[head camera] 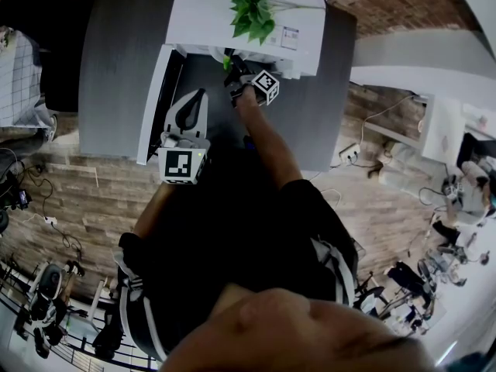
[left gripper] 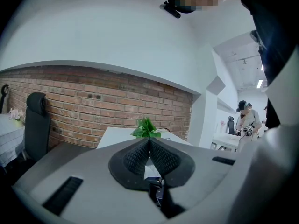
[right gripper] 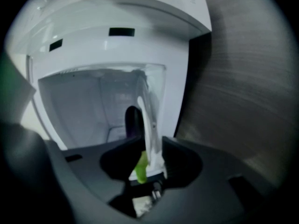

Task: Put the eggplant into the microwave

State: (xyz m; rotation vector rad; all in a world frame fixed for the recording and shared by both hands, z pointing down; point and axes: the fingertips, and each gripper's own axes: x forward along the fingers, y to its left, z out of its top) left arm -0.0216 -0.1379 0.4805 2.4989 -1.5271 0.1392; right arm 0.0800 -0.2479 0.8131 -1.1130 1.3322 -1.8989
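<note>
Microwave [head camera: 203,10]: on table [head camera: 116,68], door open. Eggplant [right gripper: 134,121]: in the microwave's opening, green stem between right gripper [right gripper: 148,148] fingers, which stand wide apart. Left gripper [left gripper: 149,141]: fingers closed together, holding nothing.

In the head view the inside of the microwave [head camera: 201,14] is hidden under its own white top. A green bit [head camera: 227,62] near the right gripper [head camera: 235,76] is too small to name. In the right gripper view the eggplant [right gripper: 133,121] is blurred: a dark body and a green stem between the jaws. A pale strip [right gripper: 148,125] beside it is too blurred to identify. In the left gripper view the left gripper [left gripper: 149,140] hides the near part of the microwave, and the person [left gripper: 246,122] far on the right is too small for details.
</note>
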